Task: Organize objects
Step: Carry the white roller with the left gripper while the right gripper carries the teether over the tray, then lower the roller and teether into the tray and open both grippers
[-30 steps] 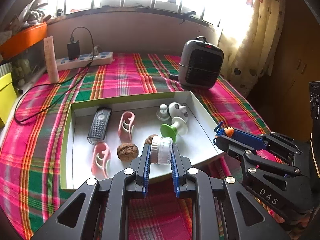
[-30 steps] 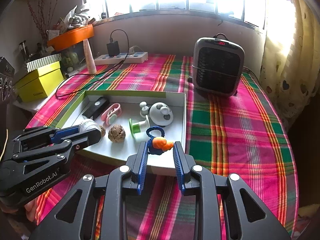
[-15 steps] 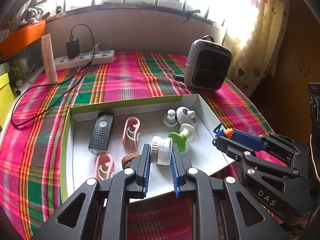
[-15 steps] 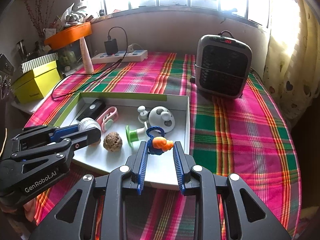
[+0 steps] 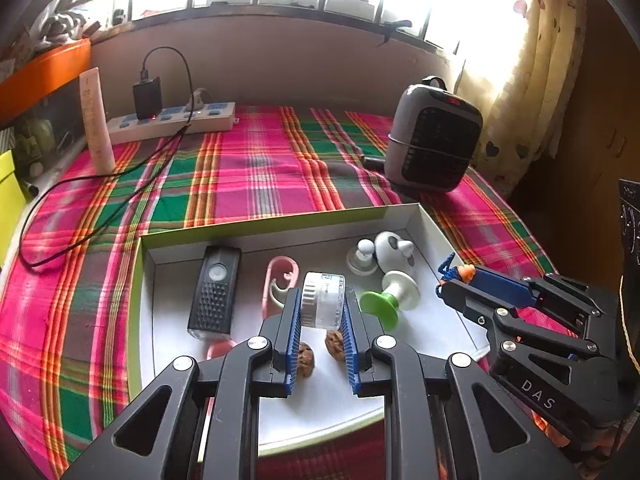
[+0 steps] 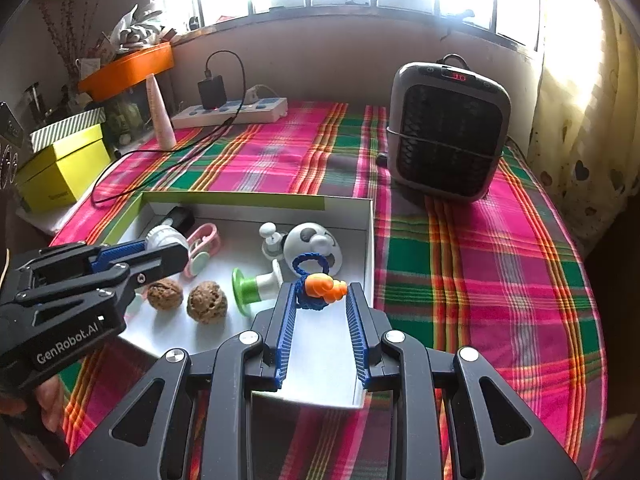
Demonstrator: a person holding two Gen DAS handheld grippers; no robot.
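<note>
My left gripper (image 5: pixel 320 302) is shut on a small clear jar with a white lid (image 5: pixel 323 300), held above the shallow white tray (image 5: pixel 280 224). My right gripper (image 6: pixel 322 292) is shut on an orange charm with a blue cord loop (image 6: pixel 324 287), over the tray's right side. In the tray lie two walnuts (image 6: pixel 206 302), a green and white spool (image 6: pixel 250 287), a black remote (image 5: pixel 214 294), pink clips (image 5: pixel 280 280), a white round toy (image 6: pixel 314 246) and a small white knob (image 6: pixel 270 236). Each gripper shows in the other's view: the left gripper (image 6: pixel 168 246) and the right gripper (image 5: pixel 456 276).
The tray sits on a pink and green plaid cloth (image 6: pixel 460 264). A grey heater (image 6: pixel 448 132) stands at the back right. A power strip with a charger and black cable (image 5: pixel 172 120), a white tube (image 5: pixel 94 120) and a yellow box (image 6: pixel 64 168) stand at the back left. A curtain (image 6: pixel 588 92) hangs on the right.
Both grippers have moved forward over the tray with their loads. The tray's contents now appear nearer and lower, and the walnuts lie under the left fingers.
</note>
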